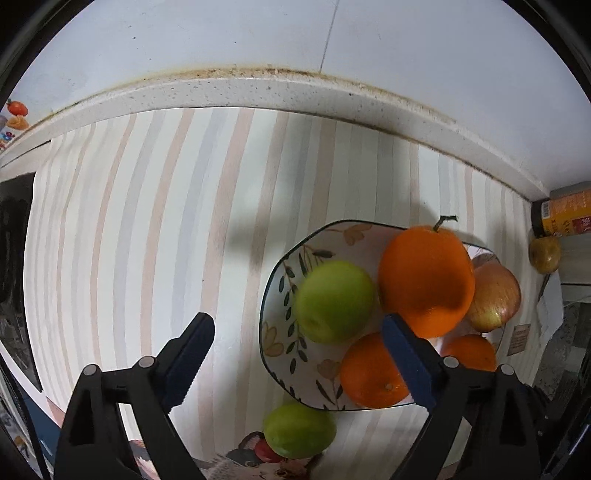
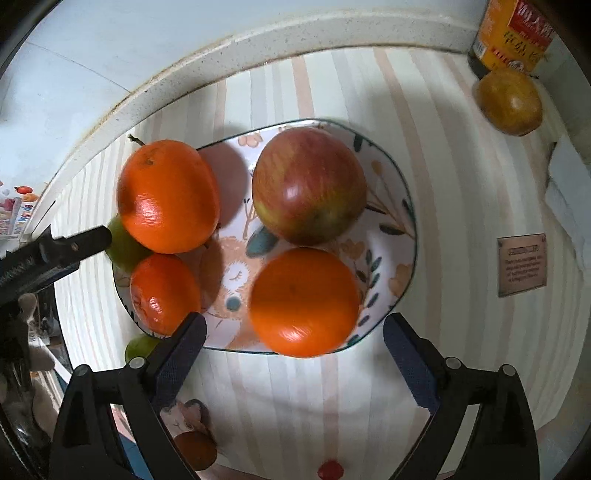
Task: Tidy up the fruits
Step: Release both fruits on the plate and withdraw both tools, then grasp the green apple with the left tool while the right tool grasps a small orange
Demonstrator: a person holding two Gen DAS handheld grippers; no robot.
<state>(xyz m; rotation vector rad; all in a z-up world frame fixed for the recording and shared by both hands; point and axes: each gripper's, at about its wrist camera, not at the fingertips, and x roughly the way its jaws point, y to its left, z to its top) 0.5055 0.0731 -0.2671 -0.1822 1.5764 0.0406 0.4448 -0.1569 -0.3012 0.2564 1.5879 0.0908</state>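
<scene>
Two grippers are hanging over a striped tablecloth [image 1: 155, 206] that is covering the counter, with a speckled stone ledge [image 1: 258, 92] running along its far side.

The patterned plate [image 2: 399, 206] is sitting on the cloth and holding most of the fruit: a red apple [image 2: 309, 184], a big orange with a stem [image 2: 168, 195], a second big orange [image 2: 304, 302] at the near rim, and a smaller orange [image 2: 164, 293]. A green apple [image 1: 334, 301] is showing blurred over the plate's left part in the left wrist view; whether it is resting there cannot be told.

The left gripper [image 1: 295, 354] is pointing down with its jaws standing wide apart and nothing between the pads; its right finger [image 1: 406, 358] is lying in front of the small orange. The right gripper [image 2: 293, 354] is likewise spread wide and gripping nothing, straddling the plate's near edge.

A bottle with a yellow label [image 2: 511, 35] is standing in the far corner, with a brownish-yellow fruit [image 2: 509, 101] just beside it, well apart from the plate.

A second green apple [image 1: 299, 430] is lying on the cloth just outside the plate's near rim.
</scene>
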